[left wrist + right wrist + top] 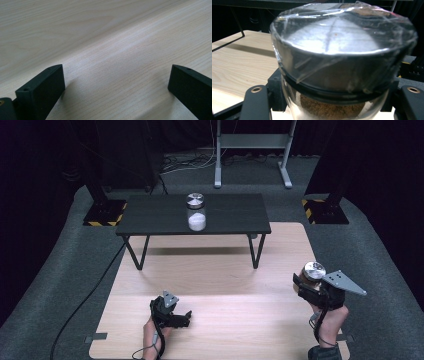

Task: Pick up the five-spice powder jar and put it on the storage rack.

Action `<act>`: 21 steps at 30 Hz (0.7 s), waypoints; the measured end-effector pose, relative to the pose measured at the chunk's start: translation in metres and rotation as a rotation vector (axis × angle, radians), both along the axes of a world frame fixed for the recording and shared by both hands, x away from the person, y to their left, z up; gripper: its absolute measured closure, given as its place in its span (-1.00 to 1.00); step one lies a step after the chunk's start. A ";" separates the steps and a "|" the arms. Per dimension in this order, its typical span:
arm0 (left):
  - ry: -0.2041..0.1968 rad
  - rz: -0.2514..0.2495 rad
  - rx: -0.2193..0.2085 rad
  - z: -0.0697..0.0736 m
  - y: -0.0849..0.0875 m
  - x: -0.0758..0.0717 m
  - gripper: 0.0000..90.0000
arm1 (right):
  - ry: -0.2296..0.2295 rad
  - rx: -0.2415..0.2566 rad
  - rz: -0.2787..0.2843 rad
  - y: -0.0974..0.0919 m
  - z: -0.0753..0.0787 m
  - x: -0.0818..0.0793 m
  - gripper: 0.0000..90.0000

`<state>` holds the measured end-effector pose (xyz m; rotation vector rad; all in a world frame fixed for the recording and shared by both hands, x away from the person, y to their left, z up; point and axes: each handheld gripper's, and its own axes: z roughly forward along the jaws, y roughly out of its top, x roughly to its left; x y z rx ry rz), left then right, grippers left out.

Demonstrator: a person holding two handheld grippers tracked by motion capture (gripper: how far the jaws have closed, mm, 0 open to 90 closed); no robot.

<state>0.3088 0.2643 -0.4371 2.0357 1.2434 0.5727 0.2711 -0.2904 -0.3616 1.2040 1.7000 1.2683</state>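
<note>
Jar lift at the worktop's right edge
Right claw (311,287) clamps the brown-powder jar (314,272); keep it upright. Left claw (181,316) rests released.

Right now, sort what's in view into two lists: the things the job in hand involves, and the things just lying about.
In the job:
- glass jar with a metal lid and brown powder, clamped in the right gripper
- left gripper, open, resting on the pale wooden board

Lying about:
- glass jar of white powder
- low black table under it
- grey metal stand behind
</note>
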 end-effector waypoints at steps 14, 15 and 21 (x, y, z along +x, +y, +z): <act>-0.004 0.000 0.002 0.000 -0.001 -0.001 -0.99 | -0.013 -0.013 0.062 0.007 0.021 0.021 -0.35; -0.004 0.000 0.002 0.000 -0.001 -0.001 -0.99 | -0.013 -0.013 0.062 0.007 0.021 0.021 -0.35; -0.005 0.000 0.002 0.000 -0.001 -0.001 -0.98 | -0.021 -0.030 0.096 0.013 0.033 0.030 -0.35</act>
